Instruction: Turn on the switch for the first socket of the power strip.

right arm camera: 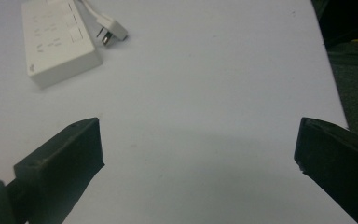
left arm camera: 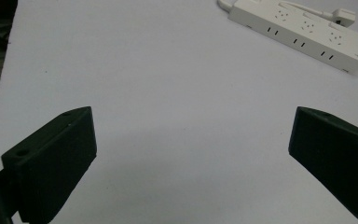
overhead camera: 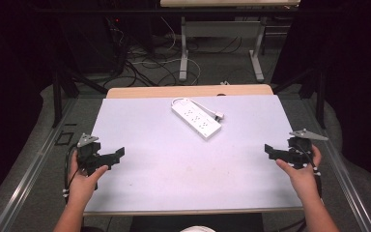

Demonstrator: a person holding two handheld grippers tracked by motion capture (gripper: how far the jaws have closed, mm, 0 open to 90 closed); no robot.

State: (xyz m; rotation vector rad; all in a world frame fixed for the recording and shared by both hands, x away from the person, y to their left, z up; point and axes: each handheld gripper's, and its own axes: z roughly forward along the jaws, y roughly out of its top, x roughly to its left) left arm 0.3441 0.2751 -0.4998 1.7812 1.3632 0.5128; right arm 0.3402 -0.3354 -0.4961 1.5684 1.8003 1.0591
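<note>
A white power strip (overhead camera: 196,117) lies at an angle on the far middle of the white table (overhead camera: 174,159), its cord and plug (overhead camera: 218,115) curled beside it. The left gripper view has the strip (left arm camera: 303,35) at the upper right; the right gripper view has the strip (right arm camera: 58,39) at the upper left with its plug (right arm camera: 113,31). My left gripper (overhead camera: 121,153) hovers over the table's left edge, open and holding nothing. My right gripper (overhead camera: 267,151) hovers by the right edge, also open and holding nothing. Both stand well short of the strip.
A wooden strip (overhead camera: 188,91) runs along the table's far edge. Beyond it stand the legs of another desk (overhead camera: 183,53) with cables (overhead camera: 145,65) on the floor. Metal rails (overhead camera: 34,164) flank the table on both sides.
</note>
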